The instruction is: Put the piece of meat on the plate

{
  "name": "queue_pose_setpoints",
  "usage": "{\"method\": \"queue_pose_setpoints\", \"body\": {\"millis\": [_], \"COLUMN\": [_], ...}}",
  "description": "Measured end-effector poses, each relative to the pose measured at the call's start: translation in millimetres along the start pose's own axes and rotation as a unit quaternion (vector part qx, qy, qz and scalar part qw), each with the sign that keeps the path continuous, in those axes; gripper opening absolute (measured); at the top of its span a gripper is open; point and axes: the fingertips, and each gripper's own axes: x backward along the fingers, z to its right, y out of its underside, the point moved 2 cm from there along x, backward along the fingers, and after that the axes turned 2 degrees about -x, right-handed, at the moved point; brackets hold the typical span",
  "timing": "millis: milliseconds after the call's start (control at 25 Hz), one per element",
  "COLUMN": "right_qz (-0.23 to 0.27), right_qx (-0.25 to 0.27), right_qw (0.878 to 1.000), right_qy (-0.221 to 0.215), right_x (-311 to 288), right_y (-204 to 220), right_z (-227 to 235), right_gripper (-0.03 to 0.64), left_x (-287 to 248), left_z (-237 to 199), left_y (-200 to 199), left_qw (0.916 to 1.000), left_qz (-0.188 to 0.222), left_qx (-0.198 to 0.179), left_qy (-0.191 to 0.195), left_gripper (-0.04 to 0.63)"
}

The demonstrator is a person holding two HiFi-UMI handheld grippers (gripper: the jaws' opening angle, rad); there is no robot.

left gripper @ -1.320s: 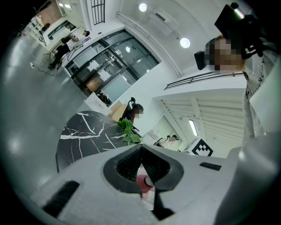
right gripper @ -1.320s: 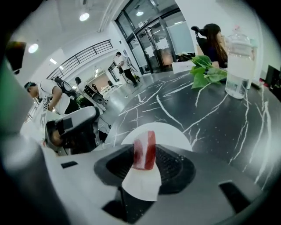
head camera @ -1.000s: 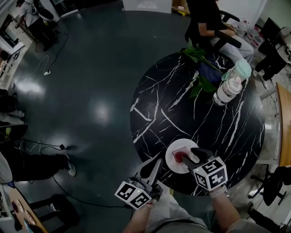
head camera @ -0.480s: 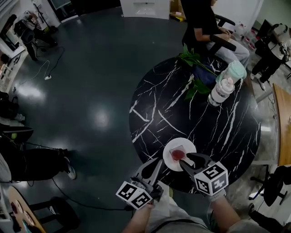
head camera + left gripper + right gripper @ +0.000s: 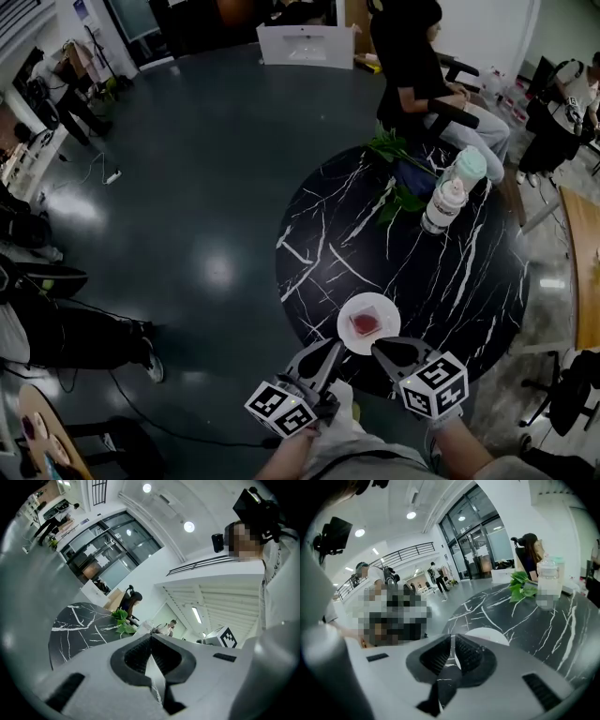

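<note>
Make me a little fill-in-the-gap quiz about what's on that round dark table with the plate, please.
1. The red piece of meat lies on the round ___ plate.
2. That plate stands on a round ___ stone-look table with white veins.
3. Beside the leafy green plant stand ___ pale plastic bottles.
4. At the table's far side, a person in dark clothes is ___, not standing.

Missing words: white; black; two; sitting
</note>
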Motion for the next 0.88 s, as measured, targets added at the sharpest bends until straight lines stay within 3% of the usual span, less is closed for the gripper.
{"method": "queue_pose_setpoints", "body": {"millis": [520,880], "right_qz": [0.047,0.063], "right_qx": [0.026,0.018], "right_qw": [0.999,0.998], "right_qy": [-0.004,-0.004], "right_x": [38.1,44.6], "right_y": [-24.8,-31.4], "right_z": [-21.8,-20.9], "right_gripper": [0.022,0.021], "left_x": [-8.2,-8.5], "left_z": [38.5,36.7], "left_y": [-28.4,-31.6], "left_qw": [0.9992,0.9987], "left_qz": [0.008,0.005], "left_qx": [-0.030,-0.044], "left_qy": [0.024,0.025], "left_gripper": [0.009,0.009]}}
